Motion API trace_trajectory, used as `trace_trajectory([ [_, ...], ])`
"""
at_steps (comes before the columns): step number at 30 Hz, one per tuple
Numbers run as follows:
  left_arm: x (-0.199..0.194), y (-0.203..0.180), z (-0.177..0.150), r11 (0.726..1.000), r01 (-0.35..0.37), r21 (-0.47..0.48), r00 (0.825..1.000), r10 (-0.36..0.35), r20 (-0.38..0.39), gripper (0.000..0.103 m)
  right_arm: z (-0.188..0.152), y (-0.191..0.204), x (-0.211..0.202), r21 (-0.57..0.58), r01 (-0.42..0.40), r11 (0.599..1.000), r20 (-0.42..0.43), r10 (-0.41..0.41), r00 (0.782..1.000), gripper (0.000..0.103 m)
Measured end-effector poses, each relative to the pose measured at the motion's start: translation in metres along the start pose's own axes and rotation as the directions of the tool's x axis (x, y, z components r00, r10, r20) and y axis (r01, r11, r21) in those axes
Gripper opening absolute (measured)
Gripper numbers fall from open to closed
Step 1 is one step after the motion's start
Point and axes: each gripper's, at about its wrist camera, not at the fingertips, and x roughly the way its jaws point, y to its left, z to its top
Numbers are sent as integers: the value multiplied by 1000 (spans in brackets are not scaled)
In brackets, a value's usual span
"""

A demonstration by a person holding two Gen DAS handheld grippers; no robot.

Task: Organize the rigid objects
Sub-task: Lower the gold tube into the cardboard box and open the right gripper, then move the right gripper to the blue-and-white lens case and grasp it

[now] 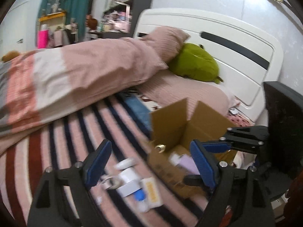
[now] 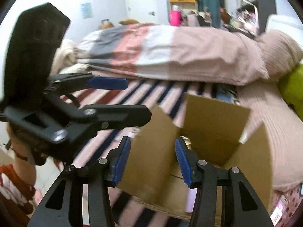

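Observation:
An open cardboard box [image 1: 170, 126] stands on the striped bedspread [image 1: 72, 132]. Inside it lie a gold-capped item [image 1: 161, 148] and a lilac item [image 1: 186, 162]. My left gripper [image 1: 151, 163] is open above a loose heap left of the box: a white round case [image 1: 126, 163], white boxes [image 1: 128, 182], a yellow-printed packet [image 1: 151, 191] and a blue-capped bottle [image 1: 139, 194]. Nothing sits between its pads. My right gripper [image 2: 152, 162] is open over the cardboard box [image 2: 214, 117], above its near left flap, and holds nothing. The left gripper [image 2: 138, 99] hangs to its left.
A rolled pink, white and grey duvet [image 1: 75, 75] lies across the bed behind the heap. A pink pillow [image 1: 166, 39] and a green plush [image 1: 195, 62] rest against the white headboard [image 1: 236, 56]. A person's hair and red-and-white sleeve [image 2: 13, 185] show at lower left.

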Motion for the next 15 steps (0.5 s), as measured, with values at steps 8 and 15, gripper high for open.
trace_trajectory([
  [8,-35,70,-62,985,-144,-90,989,147,24,84,10,79,38,-125,-127,984,-38,123,992,45],
  [15,-21,104,-121,977,-170,-126,985,169,-14,84,-12,100,105,-47,-157,986,-223,143,964,45],
])
